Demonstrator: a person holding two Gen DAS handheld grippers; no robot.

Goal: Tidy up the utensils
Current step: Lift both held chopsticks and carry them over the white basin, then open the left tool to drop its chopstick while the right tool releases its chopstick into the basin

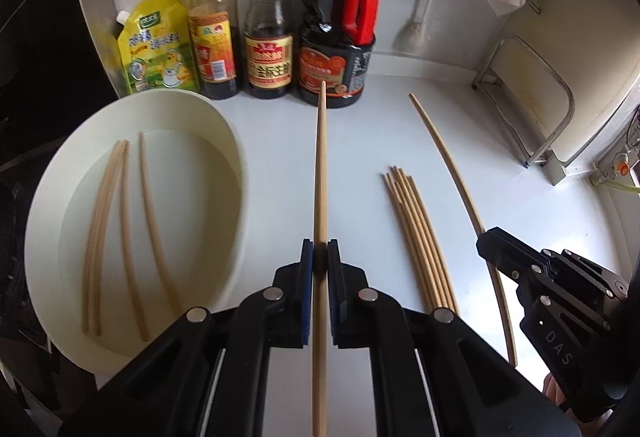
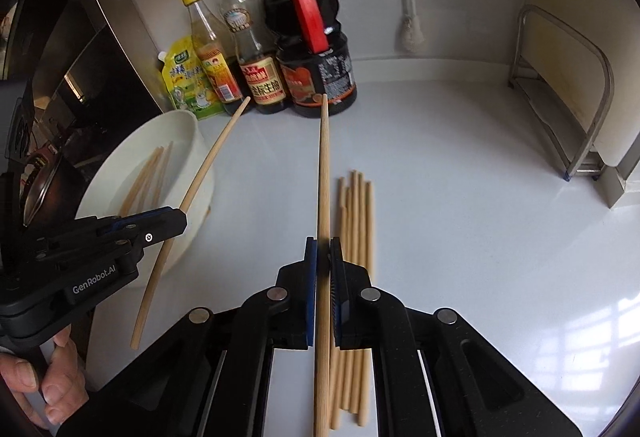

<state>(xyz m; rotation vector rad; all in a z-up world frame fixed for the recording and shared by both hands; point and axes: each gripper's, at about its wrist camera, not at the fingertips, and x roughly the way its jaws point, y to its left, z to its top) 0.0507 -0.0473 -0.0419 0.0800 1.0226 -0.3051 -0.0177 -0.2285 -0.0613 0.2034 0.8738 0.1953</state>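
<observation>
Wooden chopsticks (image 1: 320,197) pinched in both tongs (image 1: 320,249).

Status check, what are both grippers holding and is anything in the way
Left gripper shut on a chopstick; right gripper shut on another chopstick. Loose bundle on counter. White tray unobstructed.

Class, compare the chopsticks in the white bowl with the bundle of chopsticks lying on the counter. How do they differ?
The chopsticks in the white bowl lie inside the white bowl; the bundle of chopsticks lies flat on the bare counter. The bowl holds fewer, with one spaced apart from the rest; the bundle has more, packed side by side. Both groups are plain light wood, and neither is held by a hand-held gripper.
</observation>
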